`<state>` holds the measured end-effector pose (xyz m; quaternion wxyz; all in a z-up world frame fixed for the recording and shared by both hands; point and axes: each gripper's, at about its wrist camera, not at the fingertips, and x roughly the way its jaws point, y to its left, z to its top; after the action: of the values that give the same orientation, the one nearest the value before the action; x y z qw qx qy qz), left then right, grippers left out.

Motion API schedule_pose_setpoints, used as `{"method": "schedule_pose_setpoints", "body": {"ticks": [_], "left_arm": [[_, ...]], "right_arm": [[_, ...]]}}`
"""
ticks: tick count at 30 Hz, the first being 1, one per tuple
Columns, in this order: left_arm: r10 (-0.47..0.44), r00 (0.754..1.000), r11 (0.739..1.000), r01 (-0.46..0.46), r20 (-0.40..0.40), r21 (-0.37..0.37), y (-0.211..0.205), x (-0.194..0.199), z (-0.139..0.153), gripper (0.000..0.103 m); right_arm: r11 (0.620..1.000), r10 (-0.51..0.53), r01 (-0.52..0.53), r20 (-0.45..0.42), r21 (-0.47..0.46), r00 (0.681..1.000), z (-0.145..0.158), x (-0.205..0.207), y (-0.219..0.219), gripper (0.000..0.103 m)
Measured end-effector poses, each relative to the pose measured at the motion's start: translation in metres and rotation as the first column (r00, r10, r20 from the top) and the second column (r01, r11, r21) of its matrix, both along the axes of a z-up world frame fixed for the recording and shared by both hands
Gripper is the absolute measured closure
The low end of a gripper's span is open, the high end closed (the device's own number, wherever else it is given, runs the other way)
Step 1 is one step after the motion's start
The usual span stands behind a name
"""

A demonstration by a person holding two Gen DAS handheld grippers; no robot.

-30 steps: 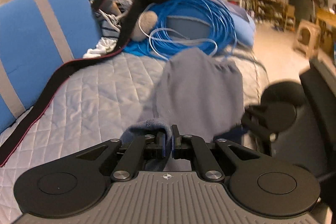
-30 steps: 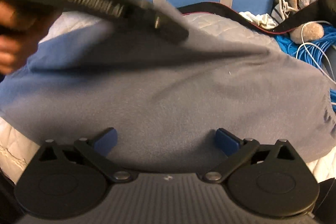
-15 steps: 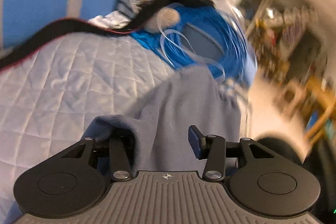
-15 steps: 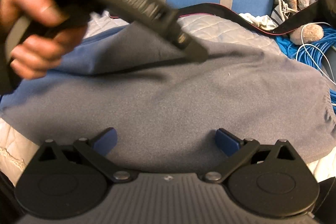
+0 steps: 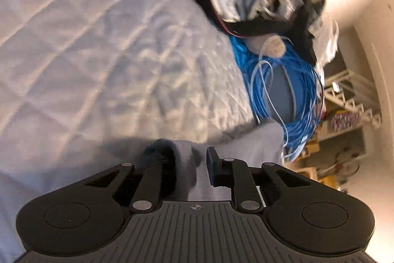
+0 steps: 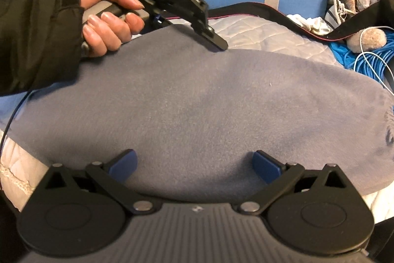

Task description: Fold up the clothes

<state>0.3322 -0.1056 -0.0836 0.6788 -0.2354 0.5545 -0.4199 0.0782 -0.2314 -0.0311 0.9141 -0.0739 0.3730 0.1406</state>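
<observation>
Garment [image 6: 197, 100] lies on quilt [image 5: 98, 53], cable coil [image 5: 290, 95] right.

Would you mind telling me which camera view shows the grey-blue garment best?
The right wrist view shows it best: the grey-blue garment lies spread across the quilted bed, nearly whole. The left wrist view shows only a bunched edge between the parted fingers of the left gripper, blurred.

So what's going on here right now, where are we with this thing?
A person is folding a grey-blue fleece garment on a quilted bed cover with two handheld grippers. The left gripper sits at the garment's far edge, jaws open with a fold of fabric between them. The right gripper hovers wide open over the near edge, gripping nothing. The garment lies mostly flat; beside it lies a coil of blue cable.
</observation>
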Motion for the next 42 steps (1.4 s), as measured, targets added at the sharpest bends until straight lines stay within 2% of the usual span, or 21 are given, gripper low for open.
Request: {"method": "schedule_pose_setpoints", "body": {"ticks": [1, 2, 6, 9, 12, 15, 17, 19, 22, 25, 30, 33, 34, 35, 36, 37, 40, 42], "left_arm": [[0.024, 1.000, 1.000, -0.024, -0.018, -0.002, 0.008, 0.004, 0.000, 0.086], [0.056, 0.998, 0.998, -0.056, -0.013, 0.010, 0.015, 0.007, 0.003, 0.091], [0.180, 0.982, 0.982, -0.182, 0.051, 0.047, 0.046, 0.015, 0.021, 0.091], [0.259, 0.960, 0.961, -0.266, 0.105, 0.068, 0.066, 0.012, 0.037, 0.091], [0.294, 0.937, 0.940, -0.318, 0.187, 0.119, 0.074, 0.003, 0.057, 0.078], [0.255, 0.918, 0.932, -0.317, 0.302, 0.178, 0.072, -0.016, 0.080, 0.069], [0.180, 0.905, 0.926, -0.288, 0.384, 0.244, 0.067, -0.034, 0.093, 0.060], [0.103, 0.892, 0.911, -0.263, 0.441, 0.319, 0.068, -0.052, 0.102, 0.059], [-0.020, 0.869, 0.874, -0.225, 0.494, 0.431, 0.077, -0.081, 0.107, 0.059], [-0.088, 0.849, 0.854, -0.205, 0.522, 0.479, 0.091, -0.106, 0.106, 0.060], [-0.096, 0.869, 0.857, -0.176, 0.485, 0.485, 0.108, -0.118, 0.093, 0.062], [-0.083, 0.897, 0.880, -0.139, 0.435, 0.455, 0.116, -0.116, 0.085, 0.069], [-0.068, 0.911, 0.889, -0.130, 0.407, 0.440, 0.119, -0.113, 0.081, 0.076], [-0.054, 0.923, 0.894, -0.125, 0.381, 0.430, 0.121, -0.111, 0.077, 0.093], [-0.047, 0.928, 0.895, -0.125, 0.369, 0.429, 0.123, -0.110, 0.075, 0.098], [-0.042, 0.930, 0.895, -0.128, 0.365, 0.427, 0.124, -0.110, 0.075, 0.100], [-0.042, 0.902, 0.892, -0.160, 0.430, 0.423, 0.128, -0.116, 0.088, 0.101], [-0.025, 0.895, 0.892, -0.181, 0.445, 0.415, 0.131, -0.118, 0.092, 0.101]], "right_arm": [[1.000, 0.003, -0.003, 0.002, -0.001, 1.000, 0.000, 0.000, 0.000, 0.000], [1.000, 0.005, -0.005, 0.002, 0.000, 1.000, -0.001, 0.000, -0.001, 0.000], [1.000, 0.005, -0.005, 0.001, 0.003, 1.000, -0.001, 0.000, -0.001, 0.000], [1.000, 0.004, -0.004, 0.001, 0.002, 1.000, -0.001, 0.000, 0.000, 0.000], [1.000, 0.001, -0.001, 0.000, 0.002, 1.000, 0.000, 0.000, 0.000, 0.000], [1.000, -0.013, 0.013, -0.003, 0.012, 1.000, 0.003, 0.000, 0.000, 0.000], [1.000, -0.023, 0.023, -0.004, 0.019, 1.000, 0.005, 0.001, 0.000, 0.000], [0.999, -0.032, 0.033, -0.006, 0.026, 0.999, 0.007, 0.001, 0.001, 0.000], [0.998, -0.038, 0.037, 0.001, 0.059, 0.999, 0.012, 0.000, 0.001, 0.000], [0.996, -0.040, 0.038, 0.031, 0.086, 0.999, 0.018, -0.001, 0.005, 0.000], [0.994, -0.033, 0.029, 0.043, 0.102, 0.998, 0.023, -0.002, 0.018, 0.000], [0.995, -0.020, 0.014, 0.051, 0.100, 0.998, 0.025, -0.003, 0.027, 0.000], [0.995, -0.013, 0.008, 0.056, 0.098, 0.998, 0.026, -0.004, 0.030, 0.000], [0.996, -0.009, 0.003, 0.062, 0.092, 0.998, 0.026, -0.004, 0.033, 0.000], [0.996, -0.004, -0.001, 0.067, 0.085, 0.998, 0.026, -0.005, 0.036, 0.000], [0.997, -0.001, -0.004, 0.069, 0.072, 0.998, 0.025, -0.005, 0.039, 0.000], [0.999, 0.004, -0.006, 0.072, 0.036, 0.997, 0.022, -0.006, 0.045, 0.000], [1.000, -0.002, 0.001, 0.073, 0.013, 0.997, 0.020, -0.006, 0.048, 0.000]]}}
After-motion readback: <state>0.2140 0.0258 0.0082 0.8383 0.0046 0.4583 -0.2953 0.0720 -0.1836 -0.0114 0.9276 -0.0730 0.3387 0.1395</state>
